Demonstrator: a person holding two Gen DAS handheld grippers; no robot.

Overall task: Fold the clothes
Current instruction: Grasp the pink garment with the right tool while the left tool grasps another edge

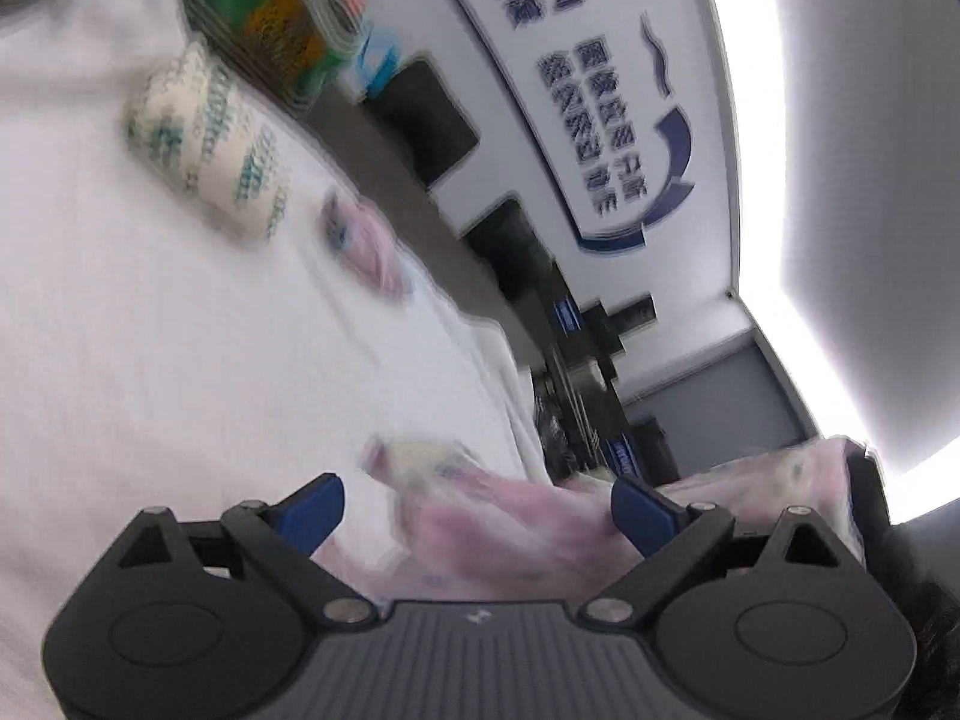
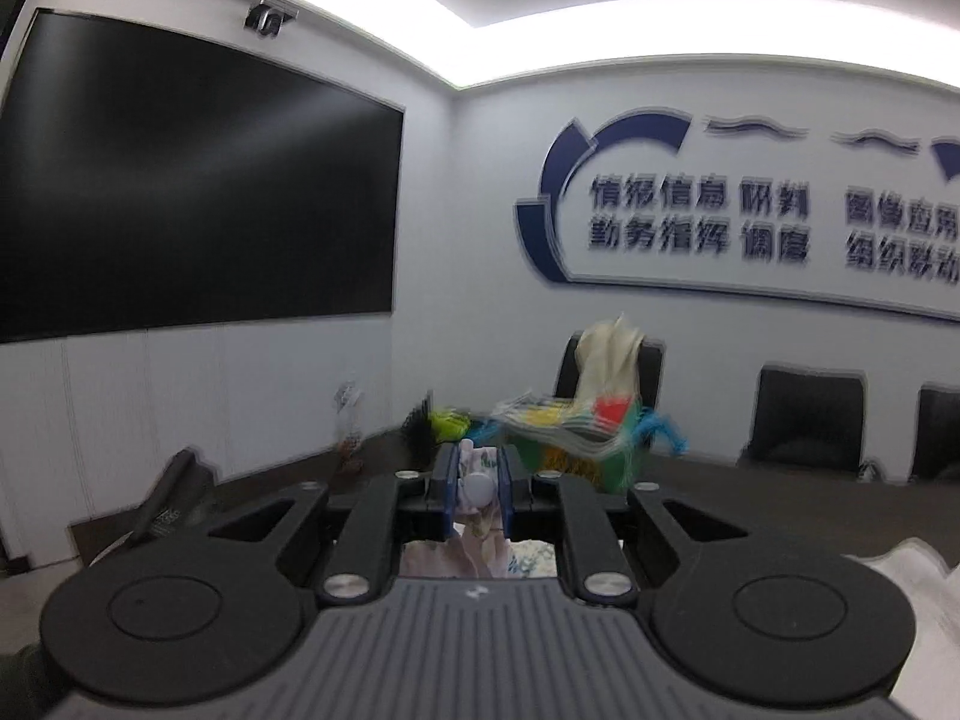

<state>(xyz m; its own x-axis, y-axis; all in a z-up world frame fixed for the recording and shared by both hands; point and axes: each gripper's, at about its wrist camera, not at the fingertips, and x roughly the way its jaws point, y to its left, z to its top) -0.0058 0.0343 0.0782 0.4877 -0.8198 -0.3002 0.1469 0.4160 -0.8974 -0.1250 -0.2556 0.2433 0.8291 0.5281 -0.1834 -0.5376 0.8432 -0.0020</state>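
Observation:
A pink patterned garment (image 1: 504, 540) hangs in front of my left gripper (image 1: 477, 507). Its blue fingers stand wide apart and open, with the cloth passing loosely between them. The cloth stretches up to the right to a dark shape (image 1: 870, 480) at the frame edge. In the right wrist view my right gripper (image 2: 478, 483) is shut on a bunched edge of the same pink garment (image 2: 480, 540), which has a white button there and droops below the fingers. A folded cream and teal garment (image 1: 198, 138) and a small folded pink piece (image 1: 366, 240) lie on the white sheet (image 1: 150, 360).
A basket of colourful clothes (image 2: 576, 432) stands on the dark table, with a cream cloth draped over the chair (image 2: 606, 360) behind it. More black chairs (image 2: 804, 414) line the wall. A desk phone (image 2: 168, 504) sits at the left, below a large black screen (image 2: 198, 192).

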